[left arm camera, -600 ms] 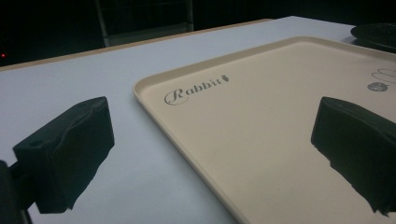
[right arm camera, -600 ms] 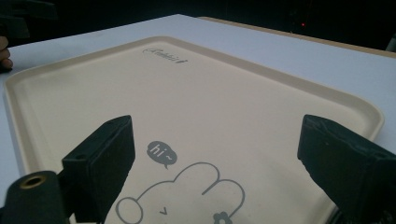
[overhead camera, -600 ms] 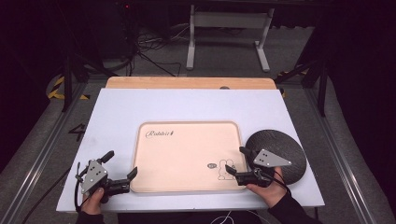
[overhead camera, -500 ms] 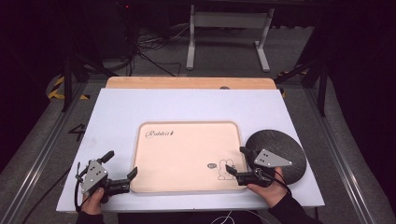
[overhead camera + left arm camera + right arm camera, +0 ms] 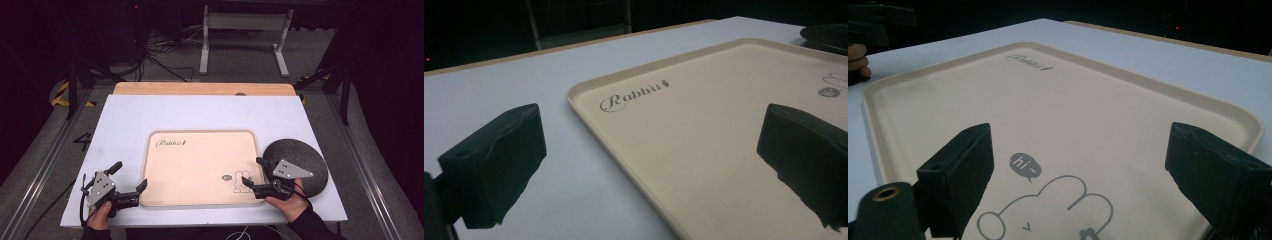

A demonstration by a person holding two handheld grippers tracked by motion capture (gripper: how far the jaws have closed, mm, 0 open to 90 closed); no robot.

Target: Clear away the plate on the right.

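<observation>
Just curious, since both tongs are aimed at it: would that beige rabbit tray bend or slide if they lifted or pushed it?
The tray looks like one thin moulded piece with a low raised rim, so probably stiff and light. It lies flat on the smooth white table, so a push would likely slide it. The glossy surface may be slippery to grip.

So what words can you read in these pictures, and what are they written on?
"Rabbit", in curly letters with a tiny carrot after it, on the far left corner of the tray.
"hi~", in a small dark speech bubble beside the rabbit drawing on the tray.
A painted mark on the floor left of the table may be a "4"; too unclear to be sure.
</observation>
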